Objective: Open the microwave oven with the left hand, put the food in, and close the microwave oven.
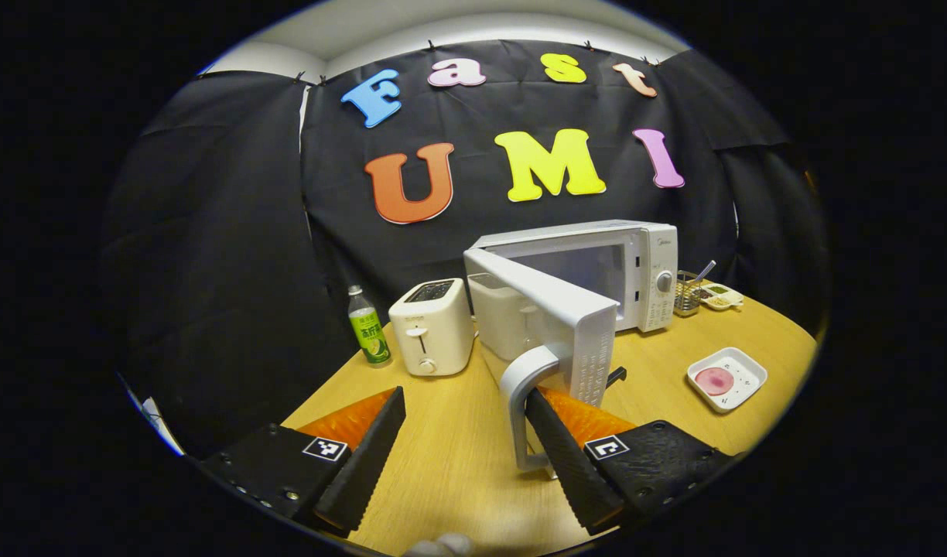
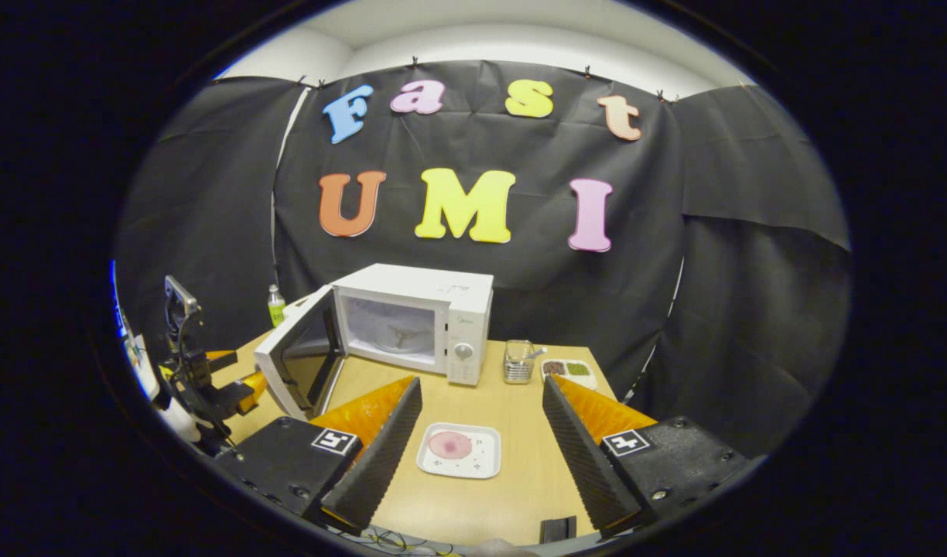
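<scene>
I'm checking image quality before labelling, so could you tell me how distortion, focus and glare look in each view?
Left gripper view: fisheye bends the table edge; the microwave door is sharp, its handle near the left gripper. Right gripper view: same curvature, even light, plate crisp between the right gripper's fingers, no strong glare.

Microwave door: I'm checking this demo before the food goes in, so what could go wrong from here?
The microwave door hangs open with the left gripper hooked at its handle, jaws apart, so it could swing back. The plate of food lies flat between the right gripper's open jaws; a shallow rim may slip when pinched.
</scene>
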Available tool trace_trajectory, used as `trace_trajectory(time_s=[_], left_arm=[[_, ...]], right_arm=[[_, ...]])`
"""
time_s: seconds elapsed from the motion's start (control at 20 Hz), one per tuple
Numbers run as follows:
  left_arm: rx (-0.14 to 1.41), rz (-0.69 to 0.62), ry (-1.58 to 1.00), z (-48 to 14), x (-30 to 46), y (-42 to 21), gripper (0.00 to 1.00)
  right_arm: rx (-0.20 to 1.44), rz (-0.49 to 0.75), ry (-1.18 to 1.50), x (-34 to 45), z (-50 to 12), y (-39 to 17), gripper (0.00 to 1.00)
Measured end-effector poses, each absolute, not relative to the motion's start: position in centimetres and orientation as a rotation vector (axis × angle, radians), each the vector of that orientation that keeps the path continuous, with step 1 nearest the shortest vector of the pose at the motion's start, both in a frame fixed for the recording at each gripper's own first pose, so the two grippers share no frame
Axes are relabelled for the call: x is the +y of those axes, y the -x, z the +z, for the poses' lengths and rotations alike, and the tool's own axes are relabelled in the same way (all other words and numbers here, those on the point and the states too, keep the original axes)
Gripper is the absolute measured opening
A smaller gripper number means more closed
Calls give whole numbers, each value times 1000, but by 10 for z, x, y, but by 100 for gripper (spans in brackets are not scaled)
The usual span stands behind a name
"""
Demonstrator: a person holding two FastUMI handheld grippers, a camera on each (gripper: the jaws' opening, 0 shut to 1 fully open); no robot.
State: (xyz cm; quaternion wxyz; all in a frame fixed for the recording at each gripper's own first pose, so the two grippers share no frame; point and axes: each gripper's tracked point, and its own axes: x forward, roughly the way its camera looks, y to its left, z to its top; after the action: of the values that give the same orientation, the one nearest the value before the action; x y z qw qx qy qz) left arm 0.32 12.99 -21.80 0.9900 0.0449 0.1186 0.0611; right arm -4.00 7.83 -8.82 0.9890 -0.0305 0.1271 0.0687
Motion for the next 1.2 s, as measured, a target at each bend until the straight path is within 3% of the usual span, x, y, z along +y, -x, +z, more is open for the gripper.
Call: trace_trajectory(time_s=[0.35, 0.45, 0.55, 0.7, 0.9, 0.95, 1.0, 1.05, 1.1, 1.15, 1.2], left_arm=[[252, 284, -74, -217, 200, 28, 95], [252, 299, -82, -212, 203, 38, 95], [257, 303, -96, -208, 197, 45, 95], [253, 294, -77, -194, 174, 56, 95], [228, 255, -76, -166, 125, 63, 95], [220, 243, -56, -157, 113, 64, 95], [204, 225, -35, -146, 98, 64, 95], [187, 212, -17, -135, 85, 63, 95], [170, 198, -6, -125, 72, 63, 95], [154, 193, -5, -114, 62, 61, 95], [140, 189, -5, -106, 54, 59, 95]], right_arm=[[377, 175, 44, 81, -145, 23, 100], [422, 193, 39, 76, -168, 14, 95], [481, 187, 31, 66, -197, 6, 100], [582, 189, 8, 51, -239, -9, 97], [734, 229, -40, 41, -298, -32, 83], [773, 250, -58, 43, -311, -38, 77], [808, 268, -77, 45, -322, -46, 63], [843, 280, -94, 44, -334, -52, 58], [869, 298, -112, 45, -343, -58, 67], [898, 312, -131, 47, -352, -64, 64], [926, 317, -145, 47, -360, -69, 52]])
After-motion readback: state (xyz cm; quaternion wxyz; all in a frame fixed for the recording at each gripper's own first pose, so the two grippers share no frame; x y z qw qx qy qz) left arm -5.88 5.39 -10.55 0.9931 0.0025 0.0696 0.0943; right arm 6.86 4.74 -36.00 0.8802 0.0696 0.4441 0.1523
